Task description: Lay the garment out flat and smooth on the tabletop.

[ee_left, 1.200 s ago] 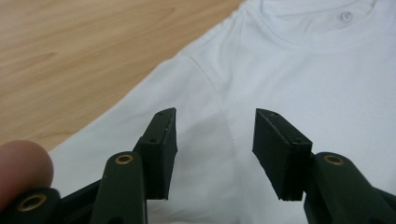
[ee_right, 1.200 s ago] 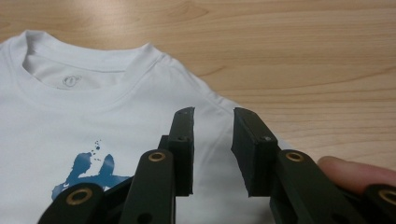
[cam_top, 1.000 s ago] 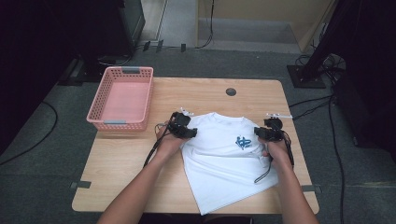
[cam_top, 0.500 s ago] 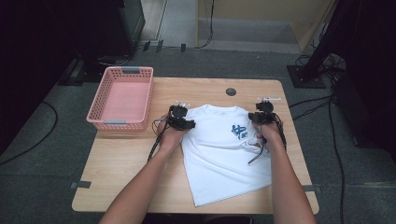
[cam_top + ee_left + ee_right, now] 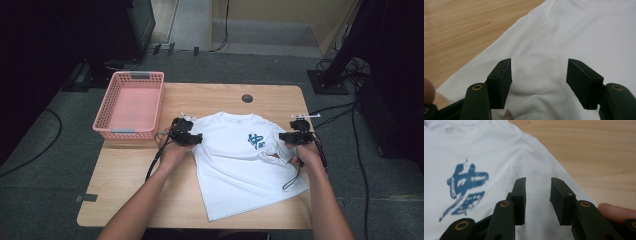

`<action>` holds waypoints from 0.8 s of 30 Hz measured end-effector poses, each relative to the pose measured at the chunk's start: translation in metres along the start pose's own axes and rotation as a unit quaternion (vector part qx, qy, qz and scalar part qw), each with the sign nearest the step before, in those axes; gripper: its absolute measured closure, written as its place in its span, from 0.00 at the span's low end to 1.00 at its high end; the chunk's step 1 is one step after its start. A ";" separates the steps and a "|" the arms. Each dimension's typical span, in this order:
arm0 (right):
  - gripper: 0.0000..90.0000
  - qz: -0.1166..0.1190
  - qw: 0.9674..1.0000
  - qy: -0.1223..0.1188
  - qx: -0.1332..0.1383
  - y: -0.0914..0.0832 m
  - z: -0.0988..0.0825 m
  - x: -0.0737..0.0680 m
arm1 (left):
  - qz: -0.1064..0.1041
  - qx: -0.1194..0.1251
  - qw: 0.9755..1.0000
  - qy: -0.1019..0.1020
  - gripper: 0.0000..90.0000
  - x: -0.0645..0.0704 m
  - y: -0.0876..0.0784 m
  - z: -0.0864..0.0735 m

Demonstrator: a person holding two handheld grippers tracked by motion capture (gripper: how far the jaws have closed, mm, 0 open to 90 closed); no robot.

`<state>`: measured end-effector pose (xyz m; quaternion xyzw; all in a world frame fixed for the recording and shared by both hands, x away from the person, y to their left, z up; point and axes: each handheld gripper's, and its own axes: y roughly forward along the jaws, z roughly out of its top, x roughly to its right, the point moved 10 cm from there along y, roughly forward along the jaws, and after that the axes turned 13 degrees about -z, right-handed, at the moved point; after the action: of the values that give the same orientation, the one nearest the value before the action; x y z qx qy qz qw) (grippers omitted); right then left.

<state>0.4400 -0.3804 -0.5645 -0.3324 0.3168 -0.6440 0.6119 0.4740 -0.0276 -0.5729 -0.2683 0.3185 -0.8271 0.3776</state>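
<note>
We see a white shirt point(image 5: 240, 165) lying flat on the table point(image 5: 125, 175), front up, blue print point(image 5: 465, 187) on its chest. Our left gripper point(image 5: 539, 82) sits over one shoulder, jaws spread after just opening, cloth under them but not pinched. Our right gripper point(image 5: 537, 200) is over the other shoulder, jaws narrowly apart, holding nothing. A pink basket point(image 5: 131, 105) stands just beyond the left gripper.
</note>
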 end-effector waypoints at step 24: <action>0.62 -0.020 0.992 0.096 0.079 0.023 0.024 0.025 | 0.011 0.038 0.999 -0.021 0.39 -0.007 0.006 0.017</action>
<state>0.4720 -0.4064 -0.5681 -0.2266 0.3155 -0.7081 0.5897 0.4923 -0.0308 -0.5677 -0.2676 0.2817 -0.8285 0.4032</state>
